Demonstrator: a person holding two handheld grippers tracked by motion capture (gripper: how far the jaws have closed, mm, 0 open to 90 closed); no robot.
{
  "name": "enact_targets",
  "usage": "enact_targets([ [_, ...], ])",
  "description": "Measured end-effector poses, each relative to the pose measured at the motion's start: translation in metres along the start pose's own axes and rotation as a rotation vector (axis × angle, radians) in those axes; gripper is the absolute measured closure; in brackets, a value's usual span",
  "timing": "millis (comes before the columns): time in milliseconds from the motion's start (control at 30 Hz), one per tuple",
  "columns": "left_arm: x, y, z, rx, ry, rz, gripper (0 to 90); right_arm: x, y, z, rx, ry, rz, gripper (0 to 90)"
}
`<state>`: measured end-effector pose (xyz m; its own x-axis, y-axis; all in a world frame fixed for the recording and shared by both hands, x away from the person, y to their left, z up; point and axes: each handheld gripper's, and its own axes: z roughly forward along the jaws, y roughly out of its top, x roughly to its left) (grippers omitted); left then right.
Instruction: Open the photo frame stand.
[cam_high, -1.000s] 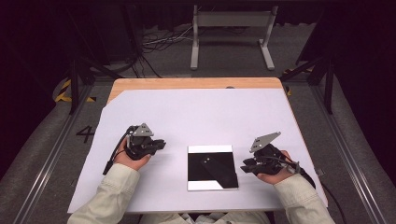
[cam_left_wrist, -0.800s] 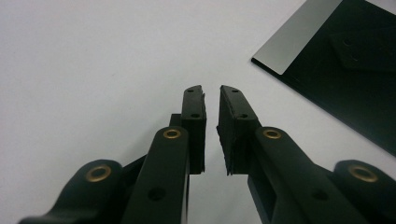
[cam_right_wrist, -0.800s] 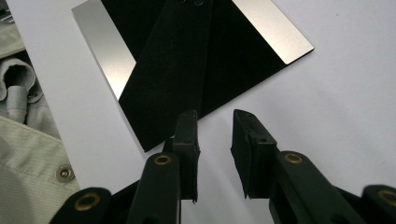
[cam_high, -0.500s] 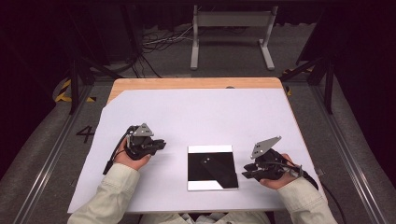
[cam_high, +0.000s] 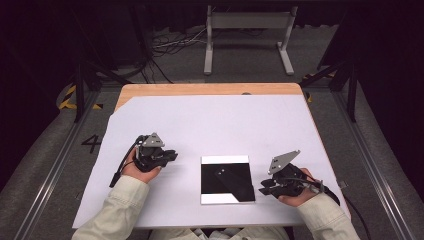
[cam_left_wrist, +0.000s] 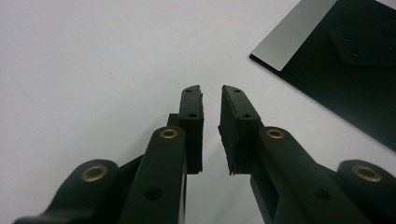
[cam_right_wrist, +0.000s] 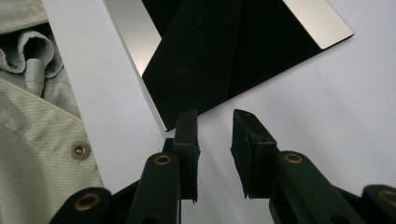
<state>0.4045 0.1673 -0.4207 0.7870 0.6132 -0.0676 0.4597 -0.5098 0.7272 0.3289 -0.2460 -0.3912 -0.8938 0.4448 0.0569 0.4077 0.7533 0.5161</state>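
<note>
Beside the black plate (cam_high: 227, 179), both hands low, right gripper (cam_high: 263, 188) nearest.

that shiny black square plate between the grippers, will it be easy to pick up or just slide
The black plate looks thin, stiff and flat on the white sheet, so jaws probably can't get under its edge. Its glossy face suggests it would slide when pushed. It won't roll or tip.
</note>
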Motion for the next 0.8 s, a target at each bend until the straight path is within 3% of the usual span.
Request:
enact_targets([
  [800,-0.001,0.001,0.004,0.007,-0.007,0.003,78.7,0.009,-0.007,0.022,0.065,0.069,-0.005,72.2],
])
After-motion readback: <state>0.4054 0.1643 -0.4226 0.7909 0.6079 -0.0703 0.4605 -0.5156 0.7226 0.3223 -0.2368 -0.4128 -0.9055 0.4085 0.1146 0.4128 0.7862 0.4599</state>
